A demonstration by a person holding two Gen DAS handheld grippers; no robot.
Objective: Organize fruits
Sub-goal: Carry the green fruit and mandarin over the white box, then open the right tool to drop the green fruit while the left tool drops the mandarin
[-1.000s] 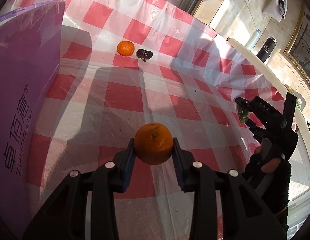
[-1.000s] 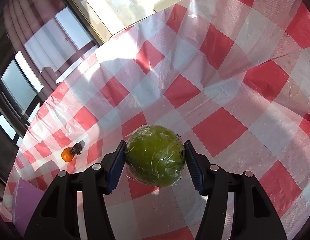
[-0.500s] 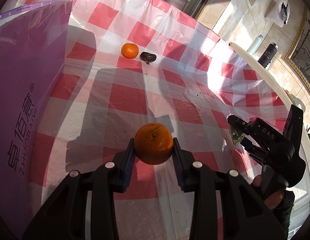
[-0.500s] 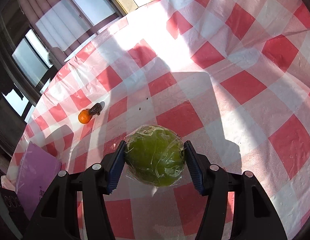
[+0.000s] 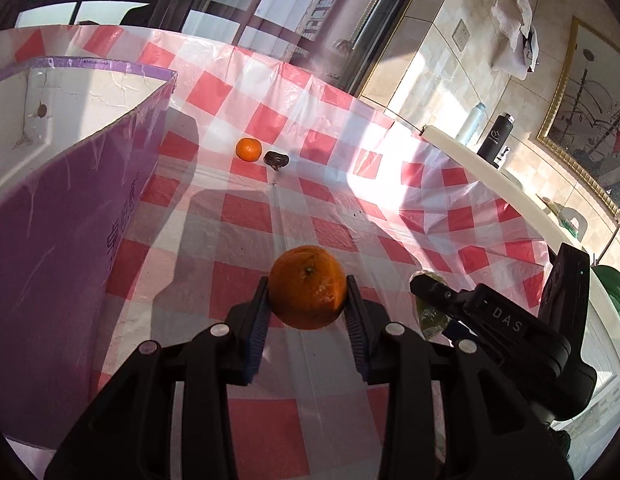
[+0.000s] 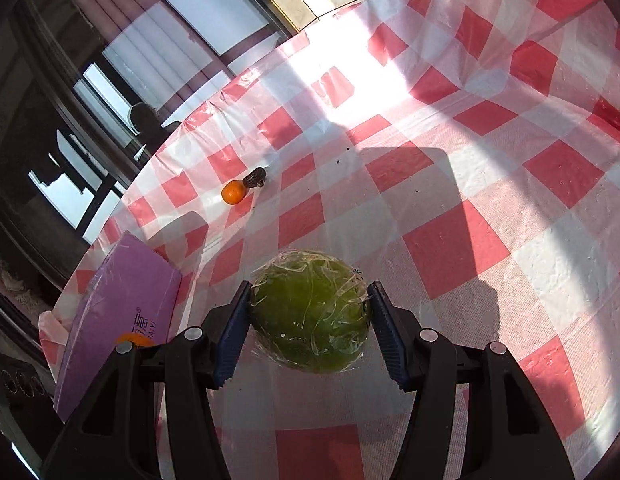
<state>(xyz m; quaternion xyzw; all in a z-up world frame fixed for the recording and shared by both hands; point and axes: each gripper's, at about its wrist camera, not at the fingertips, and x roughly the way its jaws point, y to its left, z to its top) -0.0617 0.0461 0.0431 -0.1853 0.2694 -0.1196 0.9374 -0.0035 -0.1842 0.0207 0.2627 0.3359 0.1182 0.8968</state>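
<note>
Fruit sits in both grippers. The left gripper (image 5: pixel 307 308) is closed on an orange (image 5: pixel 307 286), with its two blue pads pressed on the orange's left and right sides. The orange is held up above the table (image 5: pixel 246 216), which has a red and white checked cloth. The right gripper (image 6: pixel 310 318) is closed on a big green fruit (image 6: pixel 310 310) wrapped in clear plastic, and its pads squeeze the fruit on both sides. That fruit is up off the table too. In the left wrist view the right gripper (image 5: pixel 429 300) is just to the right of the orange, close by, with a bit of the green fruit (image 5: pixel 427 314) showing behind its black finger. Far across the table lie a small orange (image 5: pixel 248 149) and a dark brown lump (image 5: pixel 276 159), right next to each other. They are well apart from both grippers. A purple box (image 5: pixel 62 240) stands on the left side of the table, near the left gripper. Its top is open and it is white inside.
</note>
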